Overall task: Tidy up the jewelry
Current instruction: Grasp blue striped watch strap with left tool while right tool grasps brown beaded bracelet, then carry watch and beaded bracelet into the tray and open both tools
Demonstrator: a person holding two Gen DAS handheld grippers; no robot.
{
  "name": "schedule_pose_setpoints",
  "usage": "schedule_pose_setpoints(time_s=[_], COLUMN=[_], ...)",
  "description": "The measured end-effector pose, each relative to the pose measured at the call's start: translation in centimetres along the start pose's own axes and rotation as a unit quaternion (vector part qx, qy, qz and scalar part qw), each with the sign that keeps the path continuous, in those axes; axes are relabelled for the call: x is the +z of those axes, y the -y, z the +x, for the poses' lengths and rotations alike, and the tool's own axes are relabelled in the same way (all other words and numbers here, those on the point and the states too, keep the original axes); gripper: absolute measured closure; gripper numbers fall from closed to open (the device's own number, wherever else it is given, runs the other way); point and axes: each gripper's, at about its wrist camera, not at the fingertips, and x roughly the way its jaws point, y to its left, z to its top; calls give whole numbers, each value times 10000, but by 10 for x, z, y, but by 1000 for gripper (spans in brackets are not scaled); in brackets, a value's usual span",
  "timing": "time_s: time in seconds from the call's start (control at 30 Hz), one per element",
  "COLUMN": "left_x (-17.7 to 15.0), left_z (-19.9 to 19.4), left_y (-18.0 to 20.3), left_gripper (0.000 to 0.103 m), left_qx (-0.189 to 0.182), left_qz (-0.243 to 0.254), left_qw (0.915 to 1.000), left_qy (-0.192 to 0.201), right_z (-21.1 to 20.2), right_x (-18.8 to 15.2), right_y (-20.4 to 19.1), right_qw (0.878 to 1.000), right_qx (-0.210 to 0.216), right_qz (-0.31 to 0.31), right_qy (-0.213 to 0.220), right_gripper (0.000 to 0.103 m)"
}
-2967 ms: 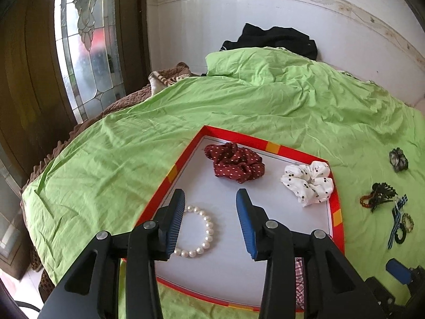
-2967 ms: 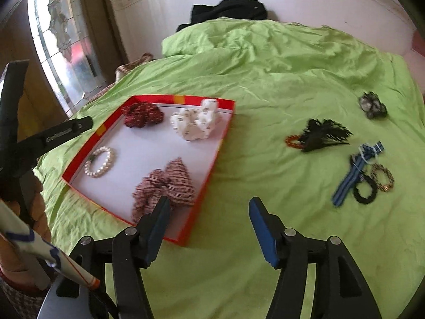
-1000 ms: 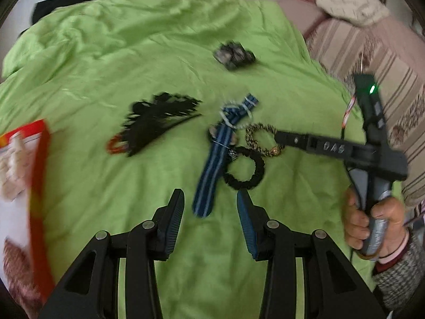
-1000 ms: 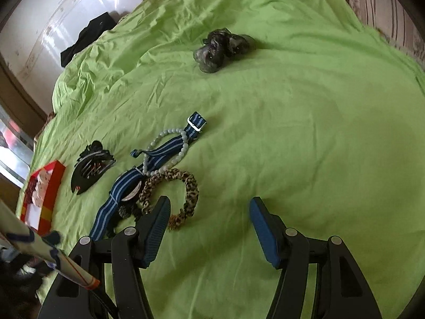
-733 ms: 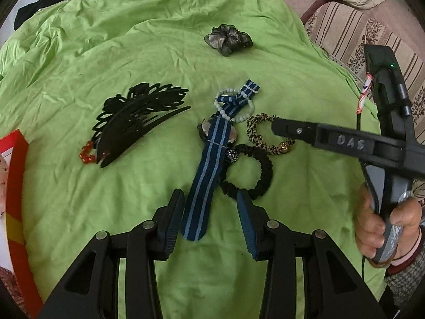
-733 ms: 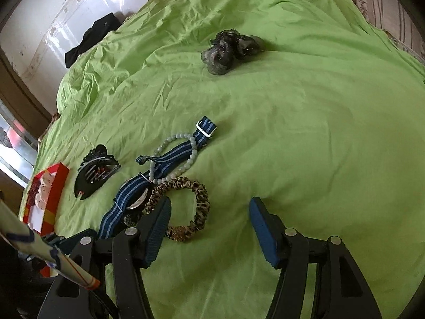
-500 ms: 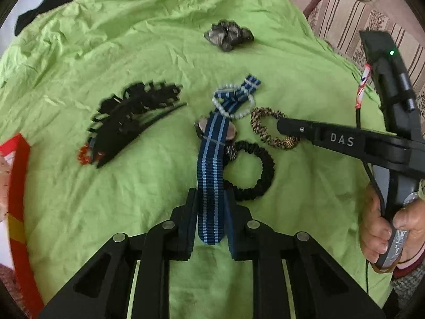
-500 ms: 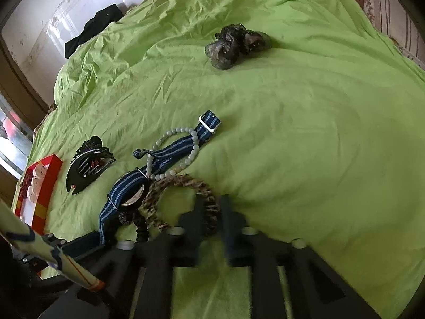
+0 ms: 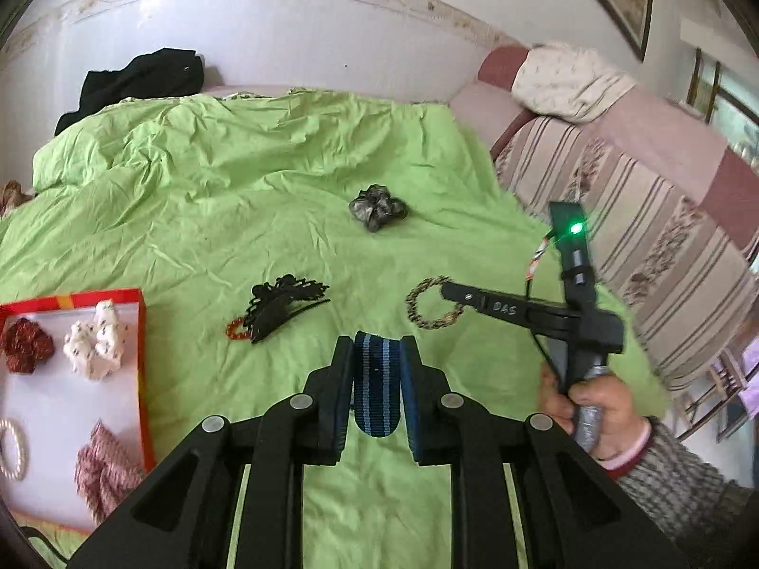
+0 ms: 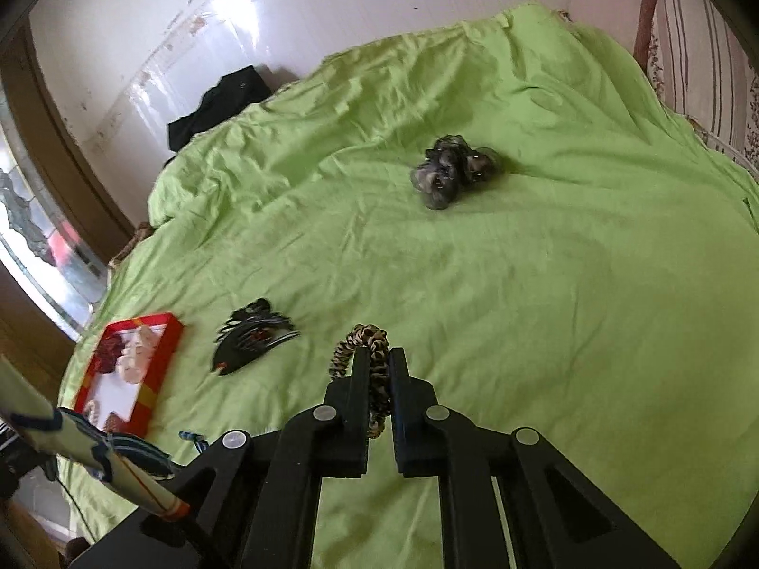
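Note:
My left gripper (image 9: 377,353) is shut on a blue striped watch strap (image 9: 377,391) and holds it above the green bedspread. My right gripper (image 10: 377,355) is shut on a leopard-print bracelet (image 10: 374,370), lifted off the bed; it also shows in the left wrist view (image 9: 427,306) at the tip of the right gripper (image 9: 448,290). A black hair claw (image 9: 282,306) with a red bead bracelet (image 9: 236,329) lies mid-bed. A dark grey scrunchie (image 9: 377,206) lies farther back. The red-rimmed tray (image 9: 142,355) at the left holds scrunchies and a pearl bracelet (image 9: 12,448).
A striped sofa (image 9: 640,218) runs along the bed's right side. Black clothing (image 9: 137,78) lies at the head of the bed by the white wall. A window and wooden frame (image 10: 42,218) stand at the left.
Both grippers closed on their items and lifted: the left took the striped strap, the right took the leopard bracelet. Both views have swung up; the tray is back in sight.

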Motion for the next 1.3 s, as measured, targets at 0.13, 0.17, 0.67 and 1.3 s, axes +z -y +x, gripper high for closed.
schedule_pose_setpoints(time_s=[0.13, 0.17, 0.67, 1.3], left_x=[-5, -5, -12, -14], left_z=[-42, -53, -80, -175], left_y=[-1, 0, -2, -85], left_gripper=[85, 85, 85, 85], left_qx=[-267, -306, 87, 1213], left_qz=[-200, -203, -249, -709], left_qw=[9990, 9986, 9980, 9832], left_qy=[283, 389, 576, 1164], right_z=[-4, -5, 4, -4], right_x=[-13, -16, -39, -59], right_y=[-20, -23, -48, -126], right_qw=[9993, 9990, 9961, 9926], right_qx=[26, 52, 122, 489], right_qz=[-354, -413, -752, -990], right_qy=[-132, -160, -437, -505], right_gripper=[95, 95, 95, 95])
